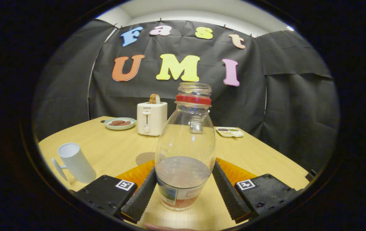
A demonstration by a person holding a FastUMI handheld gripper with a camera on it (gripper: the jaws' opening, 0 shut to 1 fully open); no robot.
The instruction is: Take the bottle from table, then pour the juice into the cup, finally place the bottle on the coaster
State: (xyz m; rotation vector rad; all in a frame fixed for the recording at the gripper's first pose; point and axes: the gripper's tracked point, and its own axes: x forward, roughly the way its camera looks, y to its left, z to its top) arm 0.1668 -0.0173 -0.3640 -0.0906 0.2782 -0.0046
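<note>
Your two black ribbed gripper fingers [183, 189] sit on either side of the clear plastic bottle with a red neck ring [185, 147], seemingly pressing its lower body; whether the grip is firm, you cannot tell. It stands capless on the pale wooden table [112, 150], with liquid in its lower part. Tilt early and it spills; squeeze hard and the thin wall may buckle. Left of the fingers stands the white handled cup [75, 162]; beyond the bottle lies the round tan coaster [145, 158]; farther back, a white toaster [151, 118].

Camera rides the gripper [184, 187], low over the table [112, 150], facing forward, close behind the bottle [184, 144]
</note>
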